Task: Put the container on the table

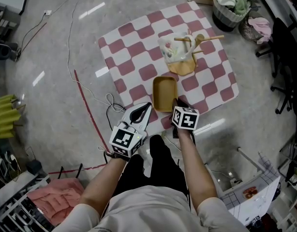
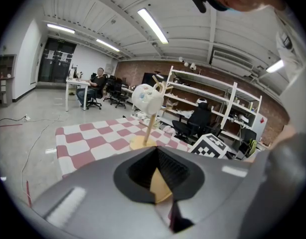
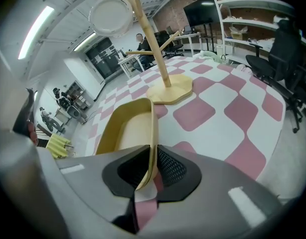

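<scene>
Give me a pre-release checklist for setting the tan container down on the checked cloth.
1. Right gripper grip: jaws closed on the container wall. Ok.
2. Left gripper grip: jaws closed with a tan edge between them, apparently the container's near corner. Ok.
3. Container over the checked cloth, not past its edge: all but the near end lies over the checks. Ok.
4. Gap to the mug stand: the far rim sits very close to its base. Cannot tell.
5. Container bottom fully resting on the cloth: no view shows the underside. Cannot tell.
</scene>
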